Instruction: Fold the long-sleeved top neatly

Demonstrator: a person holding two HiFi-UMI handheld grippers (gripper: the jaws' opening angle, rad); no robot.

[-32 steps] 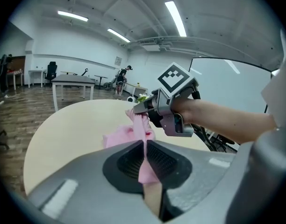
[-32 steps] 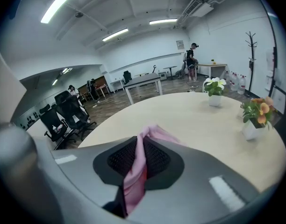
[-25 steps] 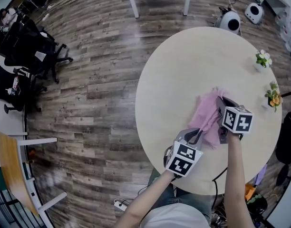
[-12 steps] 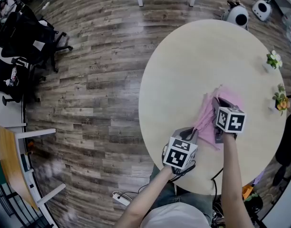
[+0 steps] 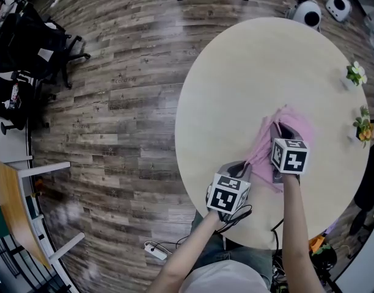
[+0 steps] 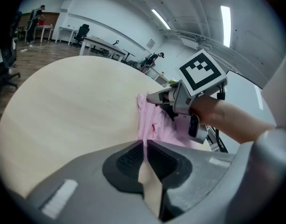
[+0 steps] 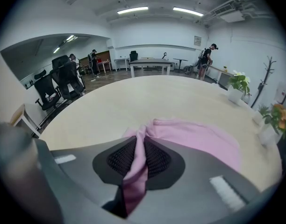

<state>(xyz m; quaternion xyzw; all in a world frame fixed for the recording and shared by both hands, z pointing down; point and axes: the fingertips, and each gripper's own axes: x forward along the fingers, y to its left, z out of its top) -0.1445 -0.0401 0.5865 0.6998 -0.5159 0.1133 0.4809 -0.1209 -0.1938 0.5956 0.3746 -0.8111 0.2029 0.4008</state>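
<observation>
A pink long-sleeved top (image 5: 289, 131) lies bunched on the near right part of the round pale table (image 5: 248, 72). My right gripper (image 5: 277, 130) is shut on a raised fold of the top, and pink cloth (image 7: 136, 164) runs between its pads. My left gripper (image 5: 244, 167) sits nearer the table's front edge, shut on a thin stretched edge of the top (image 6: 152, 122). In the left gripper view that edge enters the jaws at the left gripper (image 6: 144, 146), with the right gripper (image 6: 180, 97) beyond. The rest of the top (image 7: 201, 136) spreads flat past the right gripper (image 7: 136, 155).
Two small potted plants (image 5: 355, 74) (image 5: 363, 127) stand at the table's right rim. Two white round devices (image 5: 308, 12) sit on the wooden floor behind the table. Black office chairs (image 5: 34, 41) are far left, a wooden chair (image 5: 16, 218) at lower left.
Both grippers keep their hold on the top. They have shifted slightly left together, and the cloth between them is drawn into a narrower strip. The head view has also moved.
</observation>
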